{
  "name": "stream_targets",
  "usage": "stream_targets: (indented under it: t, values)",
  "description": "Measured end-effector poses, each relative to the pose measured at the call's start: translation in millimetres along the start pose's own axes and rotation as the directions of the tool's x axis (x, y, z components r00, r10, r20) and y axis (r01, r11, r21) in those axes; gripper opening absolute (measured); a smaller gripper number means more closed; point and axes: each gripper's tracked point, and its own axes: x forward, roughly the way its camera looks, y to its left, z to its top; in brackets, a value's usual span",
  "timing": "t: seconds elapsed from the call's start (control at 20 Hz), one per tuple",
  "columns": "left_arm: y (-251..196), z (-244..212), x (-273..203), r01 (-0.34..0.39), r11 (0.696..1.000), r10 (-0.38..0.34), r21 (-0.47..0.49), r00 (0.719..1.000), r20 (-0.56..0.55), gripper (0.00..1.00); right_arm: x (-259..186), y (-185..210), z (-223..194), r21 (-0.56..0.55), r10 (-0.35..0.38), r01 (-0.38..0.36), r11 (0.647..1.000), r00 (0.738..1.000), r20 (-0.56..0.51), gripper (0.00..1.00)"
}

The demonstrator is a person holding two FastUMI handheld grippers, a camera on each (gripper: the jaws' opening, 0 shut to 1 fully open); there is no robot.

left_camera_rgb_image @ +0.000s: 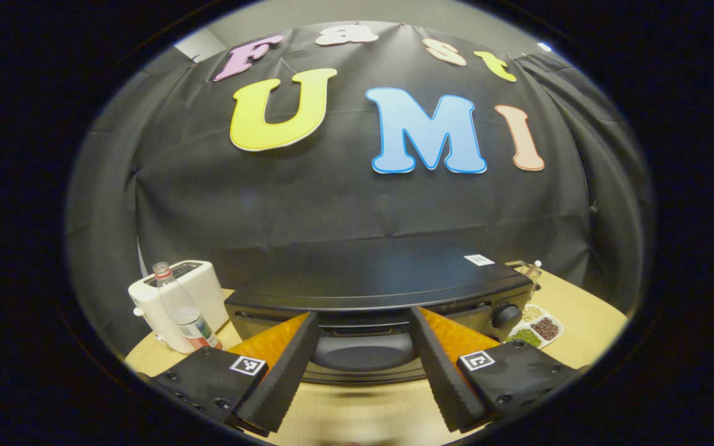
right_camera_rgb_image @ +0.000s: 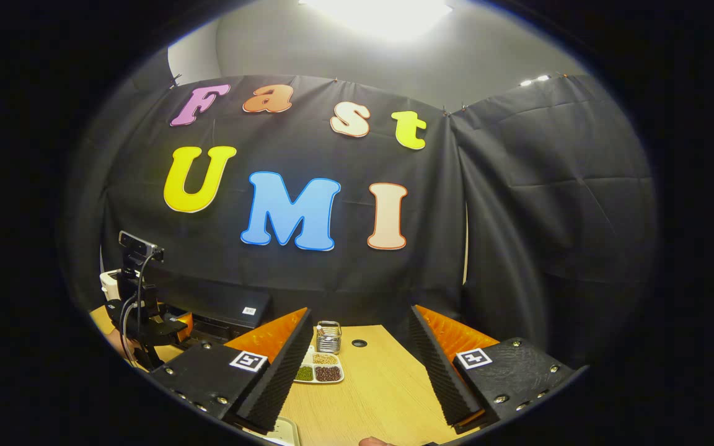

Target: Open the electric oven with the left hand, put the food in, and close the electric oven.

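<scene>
As it sits on the table (left_camera_rgb_image: 357,412), the electric oven (left_camera_rgb_image: 379,297) runs long side to side, its front facing the left gripper (left_camera_rgb_image: 363,356), whose spread fingers flank its door, empty. The right gripper (right_camera_rgb_image: 360,359) is likewise open, holding nothing.

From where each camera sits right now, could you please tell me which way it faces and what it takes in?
Left gripper view: rides the left gripper, facing the electric oven close up, its own open fingers below; toaster and bottle beside.
Right gripper view: rides the right gripper, facing the table, own fingers open.
Shared: the oven, the sectioned dish and the left gripper at that view's left edge.
</scene>
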Motion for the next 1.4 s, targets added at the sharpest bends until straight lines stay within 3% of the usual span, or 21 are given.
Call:
stream_targets:
  t: [0.3,0.95,1.4]
  values:
    - [-2,-22,-34,-0.009,1.0,0.009,-0.001,1.0,-0.026,0.98,-3,3,2,-0.003,0.042,-0.042,0.999,0.999,0.012,0.95]
    - [-10,-114,-87,-0.028,0.999,0.018,-0.046,0.978,-0.207,1.0,-11,15,-11,-0.004,0.121,-0.121,0.993,0.992,-0.022,0.95]
    - [-29,-167,-105,0.016,1.0,-0.023,-0.025,0.958,-0.286,0.98,-17,24,-48,0.051,0.16,-0.154,0.987,0.975,-0.153,0.95]
